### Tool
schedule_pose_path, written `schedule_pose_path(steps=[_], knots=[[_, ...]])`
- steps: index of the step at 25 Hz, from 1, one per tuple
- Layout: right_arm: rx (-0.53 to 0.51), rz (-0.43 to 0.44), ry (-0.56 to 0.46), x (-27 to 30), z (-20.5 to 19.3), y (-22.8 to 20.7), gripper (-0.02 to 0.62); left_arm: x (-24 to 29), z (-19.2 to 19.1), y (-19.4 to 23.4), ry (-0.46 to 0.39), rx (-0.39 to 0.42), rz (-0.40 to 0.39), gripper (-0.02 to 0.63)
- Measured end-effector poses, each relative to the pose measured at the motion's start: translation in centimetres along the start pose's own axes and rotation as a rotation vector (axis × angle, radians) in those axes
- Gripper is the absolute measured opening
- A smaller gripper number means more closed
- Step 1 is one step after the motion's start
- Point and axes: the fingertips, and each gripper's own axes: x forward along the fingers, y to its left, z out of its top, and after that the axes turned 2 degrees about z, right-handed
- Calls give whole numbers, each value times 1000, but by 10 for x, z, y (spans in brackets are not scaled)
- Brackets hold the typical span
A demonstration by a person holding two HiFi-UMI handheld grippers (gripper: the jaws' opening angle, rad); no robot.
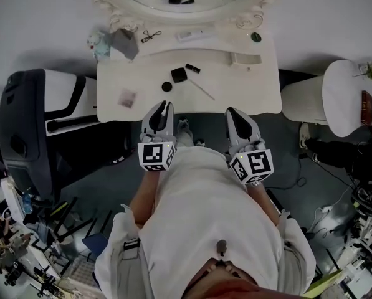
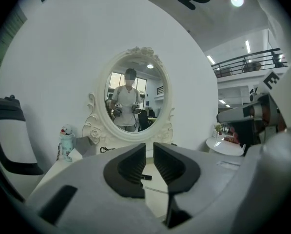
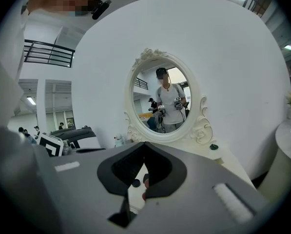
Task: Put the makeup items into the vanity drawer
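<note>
Makeup (image 1: 179,75) lies on the white bench (image 1: 248,89), just ahead of both tools. I count four things close together: one round black pot (image 1: 166,87), one square black box (image 1: 179,75), one short black tube (image 1: 192,68) and one thin stick (image 1: 202,90). Farther back, near the mirror (image 1: 111,8), is one lash curler (image 1: 151,36). A pink patch (image 1: 128,98) on the left is too blurry to name. There are two tools. The left tool (image 1: 166,105) points at the bench, and the pot is right in front of its tips, so I think this tool is nearer to the pot and the box. Its jaws are a little apart, with nothing between them. The right tool (image 1: 232,113) has its jaw tips together and holds nothing. The stick lies ahead of the tools, in the gap between them. It runs on a slant, from far-left to near-right, so its near end points toward the right tool. I cannot see the drawer. I think it sits under the front edge of the bench, and it must be pulled open first.
</note>
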Motion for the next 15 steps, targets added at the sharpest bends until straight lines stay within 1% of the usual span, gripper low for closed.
schedule_pose_path(steps=[2, 4, 7, 12, 15], knots=[[-3, -23, 6, 10, 6, -6, 8, 15, -10, 10, 30, -2, -6, 68], [-6, -39, 12, 20, 11, -9, 8, 32, -23, 18, 84, 4, -34, 89], [-6, -50, 30, 34, 13, -9, 8, 56, -45, 30, 168, 28, -78, 152], [-4, -71, 45, 53, 16, -12, 8, 84, -82, 56, 262, 82, -80, 183], [3, -91, 45, 65, 18, -15, 8, 95, -110, 68, 336, 99, -93, 206]])
